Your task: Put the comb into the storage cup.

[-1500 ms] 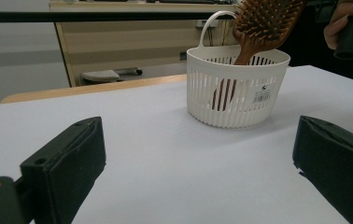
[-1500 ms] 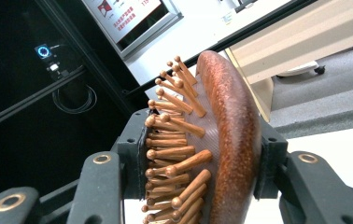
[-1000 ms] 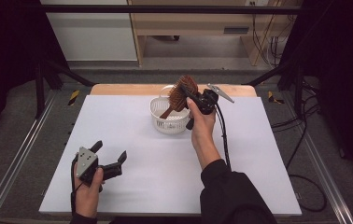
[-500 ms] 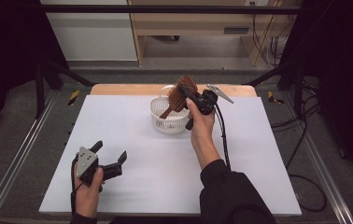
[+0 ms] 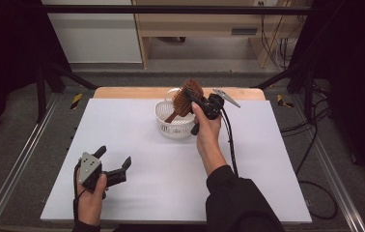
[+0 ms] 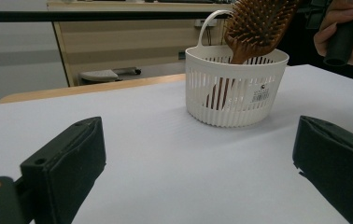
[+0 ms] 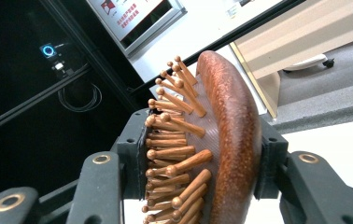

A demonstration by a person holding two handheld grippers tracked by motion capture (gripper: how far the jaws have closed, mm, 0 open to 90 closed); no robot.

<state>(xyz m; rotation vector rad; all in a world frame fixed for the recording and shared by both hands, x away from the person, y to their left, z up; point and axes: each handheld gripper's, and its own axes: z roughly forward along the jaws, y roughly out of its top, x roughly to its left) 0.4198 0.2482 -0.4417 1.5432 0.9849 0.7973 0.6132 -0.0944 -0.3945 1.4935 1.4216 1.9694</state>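
A brown wooden hairbrush (image 5: 186,96) stands tilted with its handle down inside a white slatted basket (image 5: 167,123) at the table's far middle. My right gripper (image 5: 193,98) is shut on the brush's head; its jaws clamp the bristle side and the smooth back (image 7: 233,140). In the left gripper view the brush (image 6: 254,28) rises out of the basket (image 6: 240,93) ahead. My left gripper (image 5: 113,159) rests low at the near left of the table, open, with nothing between its pads (image 6: 67,163).
A white sheet (image 5: 137,145) covers the table, with a wooden strip (image 5: 122,92) along its far edge. Metal rails run along both sides of the table. A cable (image 5: 229,140) trails from the right gripper along the forearm. Cabinets and cables stand beyond the table.
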